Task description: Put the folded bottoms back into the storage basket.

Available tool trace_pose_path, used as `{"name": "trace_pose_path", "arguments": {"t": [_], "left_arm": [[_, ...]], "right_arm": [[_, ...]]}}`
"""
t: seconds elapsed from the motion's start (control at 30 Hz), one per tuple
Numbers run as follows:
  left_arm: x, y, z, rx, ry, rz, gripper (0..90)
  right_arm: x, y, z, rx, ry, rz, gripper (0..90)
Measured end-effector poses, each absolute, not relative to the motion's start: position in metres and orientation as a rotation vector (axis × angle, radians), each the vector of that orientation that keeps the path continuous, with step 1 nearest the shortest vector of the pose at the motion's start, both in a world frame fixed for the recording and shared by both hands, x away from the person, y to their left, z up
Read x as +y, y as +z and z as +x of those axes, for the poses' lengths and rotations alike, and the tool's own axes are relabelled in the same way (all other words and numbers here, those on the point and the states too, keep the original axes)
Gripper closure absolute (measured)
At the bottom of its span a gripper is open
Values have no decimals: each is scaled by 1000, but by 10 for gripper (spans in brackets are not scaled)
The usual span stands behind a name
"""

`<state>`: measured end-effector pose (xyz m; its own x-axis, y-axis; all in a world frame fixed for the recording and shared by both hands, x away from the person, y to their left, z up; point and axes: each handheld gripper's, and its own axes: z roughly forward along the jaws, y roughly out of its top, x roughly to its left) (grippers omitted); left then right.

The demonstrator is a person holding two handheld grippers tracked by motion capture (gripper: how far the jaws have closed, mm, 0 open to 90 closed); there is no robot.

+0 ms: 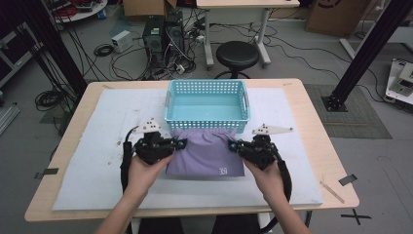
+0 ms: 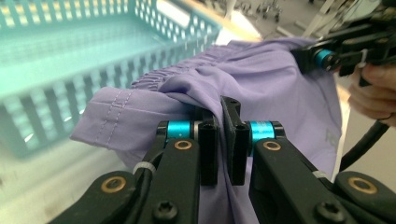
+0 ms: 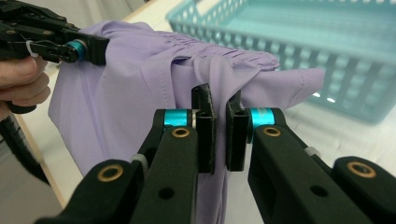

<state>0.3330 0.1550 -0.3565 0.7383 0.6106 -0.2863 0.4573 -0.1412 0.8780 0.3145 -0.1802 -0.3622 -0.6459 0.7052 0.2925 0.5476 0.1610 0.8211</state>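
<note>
Now, starting at the left of the high view, the left hand is gripping the left gripper, whose tips are pointing inward at the left upper corner of the purple cloth. Its jaws are clamped tight on a fold of that cloth; in the left gripper view the left gripper is pinching the cloth just under its gathered waistband, and the fabric is hanging down between the black pads. In the middle, the cloth is stretching between the two grippers, raised at its top edge and draping down onto the grey mat, with a small white print near its lower right corner. Just behind it, the teal basket is sitting on the mat, and the cloth's upper edge is lying right against the basket's near wall. To the right, the right hand is holding the right gripper, which is likewise closed fast on the cloth's right upper corner. In the right gripper view the right gripper is squeezing a bunch of cloth between its pads, with the basket beyond it.
</note>
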Motion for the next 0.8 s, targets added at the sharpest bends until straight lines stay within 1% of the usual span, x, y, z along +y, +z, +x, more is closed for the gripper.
{"name": "trace_pose_path", "arguments": {"t": [0.3,0.37,0.53,0.57,0.6,0.63,0.67,0.7,0.73,0.8], "left_arm": [[152,-323,389,809,213,1770,861],[150,-317,405,798,236,1775,861],[143,-311,462,802,286,1754,858],[143,-314,473,831,309,1741,828],[143,-318,480,875,341,1739,701],[145,-324,490,953,358,1748,550],[147,-328,494,973,342,1756,450],[151,-332,497,979,320,1759,445],[154,-335,496,978,329,1765,434],[162,-337,488,960,369,1765,379]], "right_arm": [[-181,-329,375,2208,1529,1249,867],[-180,-321,395,2191,1516,1242,867],[-175,-312,444,2132,1462,1263,863],[-174,-312,459,2118,1454,1293,831],[-175,-314,472,2099,1440,1337,719],[-175,-316,480,2087,1413,1388,613],[-177,-321,492,2095,1360,1461,588],[-180,-324,496,2098,1339,1488,595],[-184,-327,498,2087,1340,1516,592],[-192,-331,495,2086,1343,1533,551]]}}
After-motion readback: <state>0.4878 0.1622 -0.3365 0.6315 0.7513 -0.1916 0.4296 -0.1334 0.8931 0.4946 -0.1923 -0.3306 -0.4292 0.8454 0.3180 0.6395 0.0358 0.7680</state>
